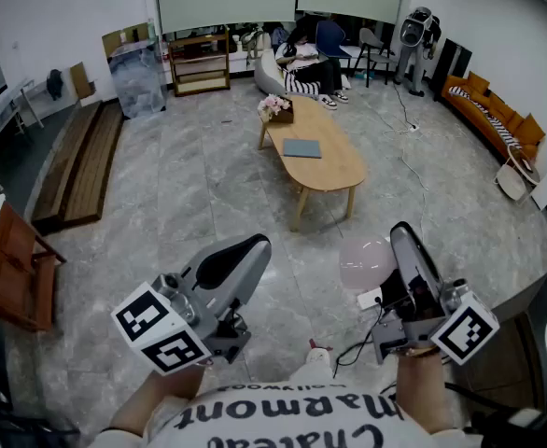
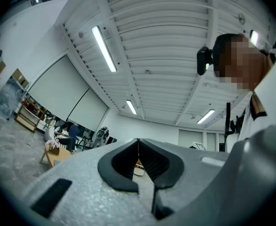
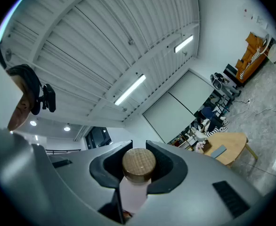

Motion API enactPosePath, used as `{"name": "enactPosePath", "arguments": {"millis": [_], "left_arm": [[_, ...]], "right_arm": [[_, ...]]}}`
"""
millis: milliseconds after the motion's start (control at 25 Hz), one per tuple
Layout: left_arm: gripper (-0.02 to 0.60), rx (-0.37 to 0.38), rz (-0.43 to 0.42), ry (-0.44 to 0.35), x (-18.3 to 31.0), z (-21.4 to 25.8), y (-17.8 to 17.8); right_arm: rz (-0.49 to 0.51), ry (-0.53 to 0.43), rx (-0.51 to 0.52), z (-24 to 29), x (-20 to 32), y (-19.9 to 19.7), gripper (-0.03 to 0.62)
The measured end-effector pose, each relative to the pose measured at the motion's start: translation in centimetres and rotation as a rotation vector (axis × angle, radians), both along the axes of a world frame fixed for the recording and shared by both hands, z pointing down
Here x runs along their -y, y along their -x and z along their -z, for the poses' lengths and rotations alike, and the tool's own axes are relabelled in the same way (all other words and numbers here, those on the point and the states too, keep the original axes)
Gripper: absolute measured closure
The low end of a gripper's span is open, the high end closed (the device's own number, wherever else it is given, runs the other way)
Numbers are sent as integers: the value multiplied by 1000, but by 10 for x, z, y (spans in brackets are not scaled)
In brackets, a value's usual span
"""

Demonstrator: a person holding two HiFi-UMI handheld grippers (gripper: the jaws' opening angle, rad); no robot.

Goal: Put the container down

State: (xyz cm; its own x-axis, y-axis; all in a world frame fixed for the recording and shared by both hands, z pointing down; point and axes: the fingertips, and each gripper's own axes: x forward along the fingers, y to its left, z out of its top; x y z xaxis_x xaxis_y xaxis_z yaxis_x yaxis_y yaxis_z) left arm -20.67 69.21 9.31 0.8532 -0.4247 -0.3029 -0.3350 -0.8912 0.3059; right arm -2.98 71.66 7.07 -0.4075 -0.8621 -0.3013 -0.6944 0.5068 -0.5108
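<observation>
Pale pink and translucent, the container (image 3: 132, 197) sits between the jaws of the right gripper (image 3: 138, 146), which clamp its neck just under a round cork-brown lid (image 3: 139, 163); the lid points away from the camera, towards the ceiling. In the head view the container hangs in the air over the grey stone floor (image 1: 208, 185), on the near side of the oval wooden worktop (image 1: 334, 171) and well apart from it. The worktop carries a blue-grey book (image 1: 301, 147) and a box of flowers (image 1: 275, 106). The left gripper (image 2: 138, 142) is clenched, its jaw tips touching, with nothing between them.
</observation>
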Motion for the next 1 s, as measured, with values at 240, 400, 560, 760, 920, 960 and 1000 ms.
{"name": "enactPosePath", "arguments": {"millis": [240, 400, 560, 760, 920, 960, 1000], "left_arm": [[566, 13, 5, 18, 8, -16, -2], [566, 47, 30, 71, 35, -32, -19], [567, 79, 57, 105, 69, -49, -39], [568, 176, 95, 84, 120, -66, -70], [567, 236, 99, 56, 157, -72, -103], [566, 233, 97, 52, 166, -71, -111], [566, 224, 98, 50, 176, -70, -117]], "right_arm": [[-9, 22, -27, -15, 6, 3, 500], [-43, 89, -57, -31, 26, -10, 500], [-60, 150, -87, -49, 59, -29, 500], [-82, 172, -189, -62, 118, -58, 500], [-73, 190, -244, -71, 164, -84, 500], [-71, 194, -257, -73, 175, -90, 500], [-66, 196, -267, -74, 186, -96, 500]]}}
